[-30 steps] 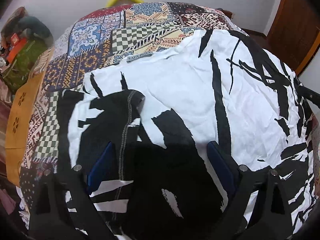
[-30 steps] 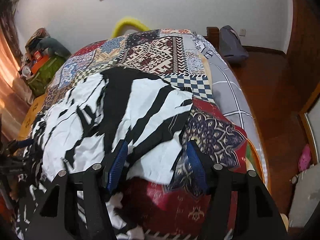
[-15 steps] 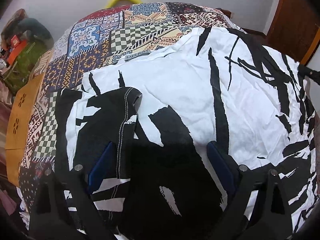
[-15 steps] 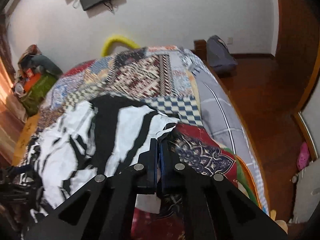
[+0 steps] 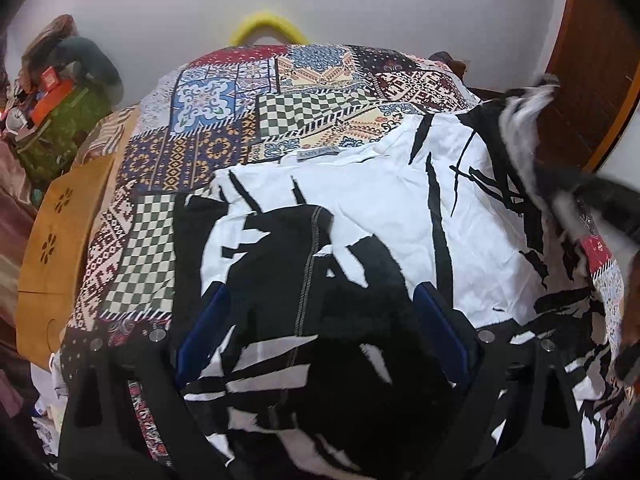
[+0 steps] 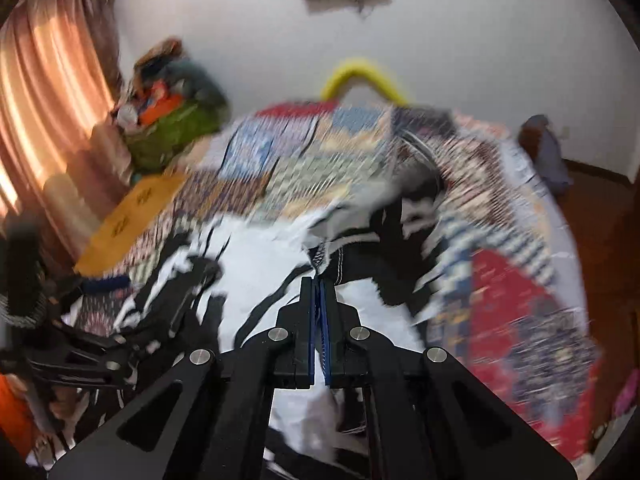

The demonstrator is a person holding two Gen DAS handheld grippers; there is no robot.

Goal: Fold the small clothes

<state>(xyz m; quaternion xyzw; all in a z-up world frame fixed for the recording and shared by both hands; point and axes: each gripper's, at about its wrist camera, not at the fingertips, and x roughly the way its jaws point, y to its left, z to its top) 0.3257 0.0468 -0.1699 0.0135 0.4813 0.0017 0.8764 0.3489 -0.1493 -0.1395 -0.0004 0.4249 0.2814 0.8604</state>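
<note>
A white shirt with black brush strokes (image 5: pixel 384 208) lies spread on the patchwork bedspread (image 5: pixel 224 120). Its left sleeve is folded in over the body. My left gripper (image 5: pixel 320 332) is open and hovers just above the shirt's near left part, holding nothing. My right gripper (image 6: pixel 319 284) is shut on the shirt's right edge (image 6: pixel 340 256) and lifts it off the bed; this view is motion-blurred. The lifted cloth shows blurred at the right in the left wrist view (image 5: pixel 532 120). The left gripper also shows at the lower left in the right wrist view (image 6: pixel 112 284).
A yellow hoop (image 5: pixel 268 26) stands at the bed's far end. A green bag with clutter (image 5: pixel 56 128) and a wooden board (image 5: pixel 52 240) sit left of the bed. Curtains (image 6: pixel 44 92) hang at the left, a wooden door (image 5: pixel 592 64) stands at the right.
My right gripper closed on the shirt's right edge, then lifted it and swung it leftward over the shirt. My left gripper stayed open above the shirt, its view tilting up slightly.
</note>
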